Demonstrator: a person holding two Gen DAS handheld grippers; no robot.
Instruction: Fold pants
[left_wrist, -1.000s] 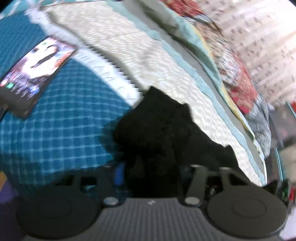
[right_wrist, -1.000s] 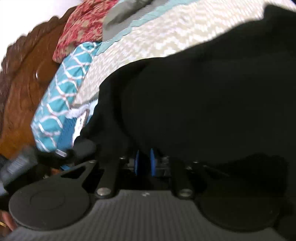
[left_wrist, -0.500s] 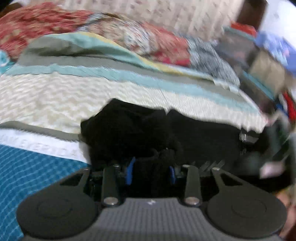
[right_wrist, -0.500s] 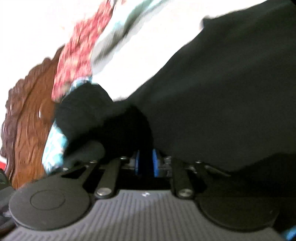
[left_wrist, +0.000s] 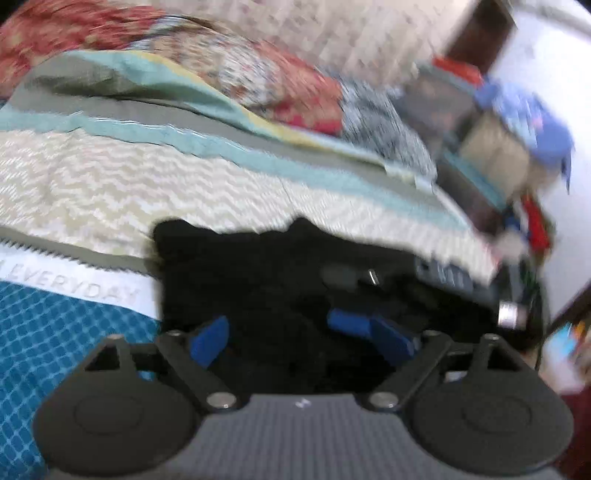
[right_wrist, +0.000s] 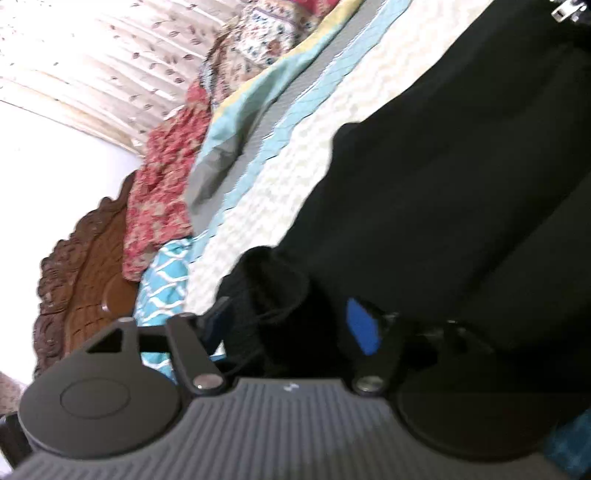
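Observation:
The black pants (left_wrist: 280, 280) lie on the bed, partly folded, with a metal fastener (left_wrist: 373, 276) showing. My left gripper (left_wrist: 299, 332) is open, its blue pads (left_wrist: 208, 334) spread either side of the black cloth just above it. In the right wrist view the pants (right_wrist: 461, 192) fill the right half, with a bunched end (right_wrist: 273, 291) between the fingers. My right gripper (right_wrist: 291, 325) is open too, blue pads (right_wrist: 362, 328) apart, with the cloth loose between them.
The bed has a cream zigzag quilt (left_wrist: 110, 192) with teal and grey bands, and a blue checked cover (left_wrist: 55, 332) at the near left. Red floral pillows (left_wrist: 288, 85) lie behind. A carved wooden headboard (right_wrist: 81, 266) and cluttered shelves (left_wrist: 517, 147) flank the bed.
Both grippers were shut on the black pants and have now opened, letting the cloth go. The left view swung right along the bed; the phone is out of view.

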